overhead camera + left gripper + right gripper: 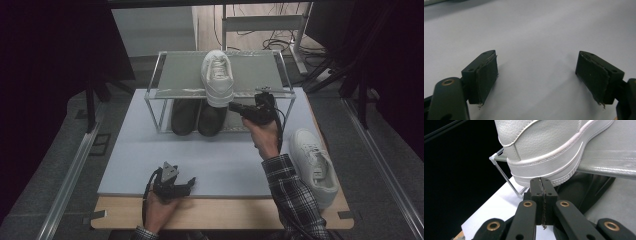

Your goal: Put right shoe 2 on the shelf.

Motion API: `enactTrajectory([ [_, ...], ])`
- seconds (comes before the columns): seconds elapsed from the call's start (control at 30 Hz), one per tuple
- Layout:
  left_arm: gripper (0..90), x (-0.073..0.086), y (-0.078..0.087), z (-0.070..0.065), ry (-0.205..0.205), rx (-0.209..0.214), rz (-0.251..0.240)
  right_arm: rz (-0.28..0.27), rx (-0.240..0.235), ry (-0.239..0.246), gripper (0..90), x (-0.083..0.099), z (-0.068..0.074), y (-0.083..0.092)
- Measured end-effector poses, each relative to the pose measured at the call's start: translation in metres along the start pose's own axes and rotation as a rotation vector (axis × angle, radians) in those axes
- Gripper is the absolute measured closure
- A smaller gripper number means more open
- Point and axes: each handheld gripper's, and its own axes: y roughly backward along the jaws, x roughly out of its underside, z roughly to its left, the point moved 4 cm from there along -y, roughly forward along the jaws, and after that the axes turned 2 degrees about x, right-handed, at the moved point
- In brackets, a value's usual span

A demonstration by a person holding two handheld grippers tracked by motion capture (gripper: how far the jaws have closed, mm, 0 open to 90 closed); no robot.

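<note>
A white sneaker [218, 75] lies on the top shelf of a wire shoe rack [172, 92], its heel jutting over the front edge. My right gripper [233, 106] is shut with nothing between its jaws. In the right gripper view its closed tips [541, 181] sit right at the sole edge of the sneaker's heel [544, 145]; whether they touch it is unclear. A second white sneaker [314, 164] lies on the table at the right. My left gripper [189, 184] rests near the table's front edge, and its jaws [536, 75] stand wide open over the bare mat.
Two black shoes [185, 117] [212, 120] stand on the rack's lower shelf, one showing beneath the grey top shelf [609, 150]. The pale mat [220, 165] covers the table. Dark curtains and desk legs with cables lie beyond.
</note>
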Motion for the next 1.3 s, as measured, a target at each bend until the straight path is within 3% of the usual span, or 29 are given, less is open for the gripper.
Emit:
enactTrajectory([
  [0.37, 17.7, 0.000, 0.000, 0.000, 0.000, 0.000, -0.002, 0.011, 0.027, 0.019, 89.8, -0.006, 0.005, -0.020],
  [0.73, 17.7, 0.000, 0.000, 0.000, 0.001, 0.000, -0.002, 0.009, 0.043, 0.006, 89.8, -0.011, 0.005, -0.038],
  [1.0, 17.7, 0.000, 0.000, 0.000, 0.001, 0.000, -0.002, 0.016, 0.071, 0.037, 89.7, -0.015, 0.008, -0.049],
  [1.3, 17.7, 0.000, 0.000, 0.000, 0.001, 0.000, -0.002, 0.020, 0.067, 0.027, 89.6, -0.014, 0.007, -0.045],
])
